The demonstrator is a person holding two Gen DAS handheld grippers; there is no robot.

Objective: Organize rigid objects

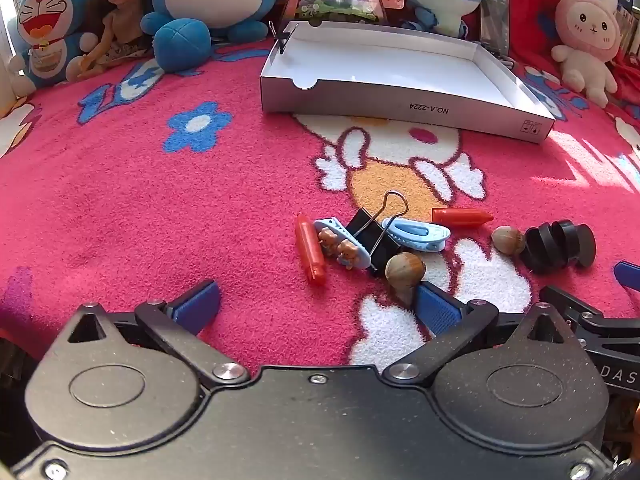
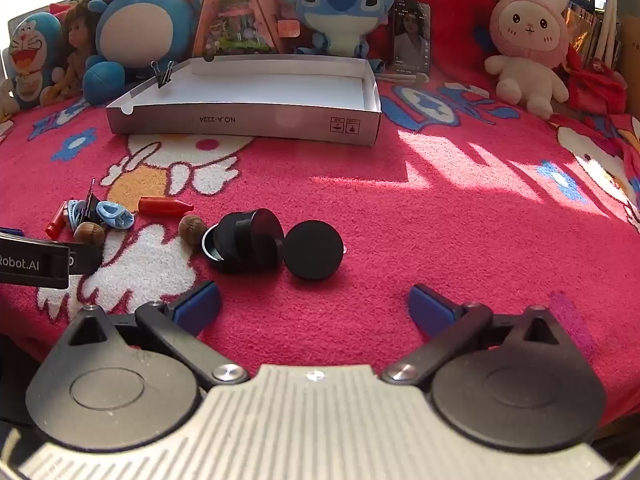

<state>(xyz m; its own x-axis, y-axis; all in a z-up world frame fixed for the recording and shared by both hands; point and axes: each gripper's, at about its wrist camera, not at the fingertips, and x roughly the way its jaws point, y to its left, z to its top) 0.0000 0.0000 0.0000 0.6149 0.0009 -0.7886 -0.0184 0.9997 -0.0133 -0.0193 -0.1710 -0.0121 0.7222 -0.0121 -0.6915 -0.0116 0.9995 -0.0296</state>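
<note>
While both tools hang above the pink blanket [image 2: 400, 232] with nothing between the fingers, the left gripper [image 1: 316, 304] stands released near the small pile: red crayon [image 1: 310, 254], binder clip [image 1: 374, 236], hazelnut [image 1: 404, 270]. The right gripper [image 2: 314, 304], also wide apart, faces the black round holder [image 2: 244, 246]. Better to take one piece alone (the pile is crowded). Behind the pile, the white box [image 2: 248, 120] lies open, with free blanket between.

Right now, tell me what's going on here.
Both handheld grippers, the left gripper and the right gripper, hover open over a pink blanket, holding nothing. A pile of small items, red caps, hair clips, a binder clip, nuts and black rings, lies loose. The white box behind holds none of them.
</note>
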